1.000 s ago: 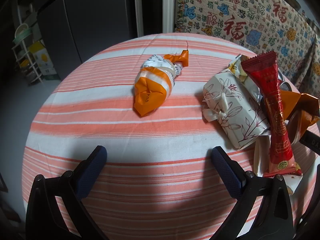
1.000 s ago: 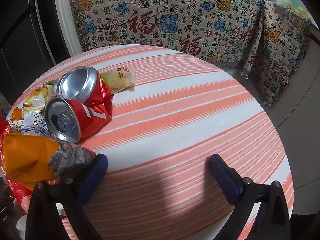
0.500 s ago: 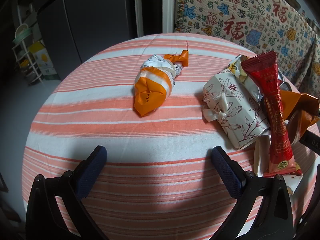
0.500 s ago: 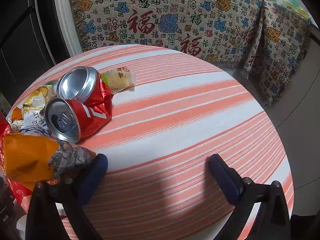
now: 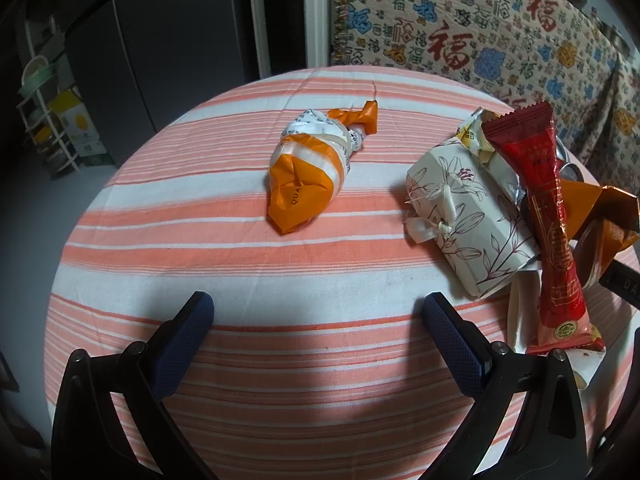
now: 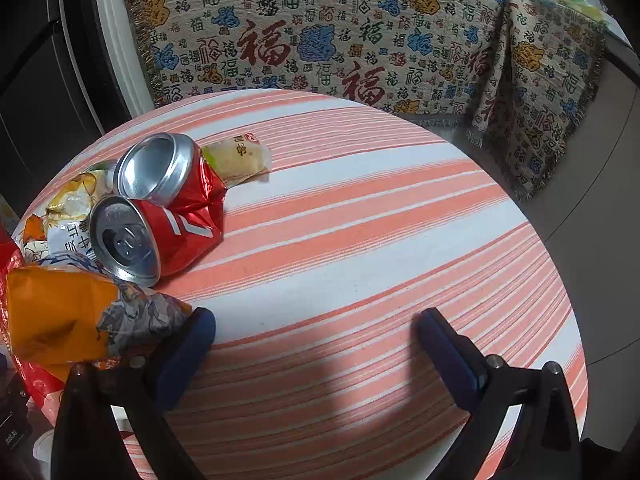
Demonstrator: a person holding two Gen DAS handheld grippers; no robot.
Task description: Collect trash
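Note:
Trash lies on a round table with an orange-striped cloth [image 5: 200, 264]. In the left wrist view an orange and white wrapper [image 5: 308, 176] lies ahead of my open, empty left gripper [image 5: 318, 316]. To its right are a white floral box [image 5: 468, 212], a red snack packet [image 5: 548, 216] and an orange foil wrapper [image 5: 600, 212]. In the right wrist view my right gripper [image 6: 316, 324] is open and empty. Two crushed red cans [image 6: 160, 204] lie ahead to its left, with a crumpled orange bag [image 6: 72, 316] beside the left finger and a small yellow packet [image 6: 236, 156] behind the cans.
A patterned blanket [image 6: 320, 40] hangs behind the table. A dark cabinet [image 5: 160, 40] and a shelf rack [image 5: 52, 120] stand at the far left. The table edge drops to the floor on the right [image 6: 600, 240]. More wrappers [image 6: 68, 216] lie left of the cans.

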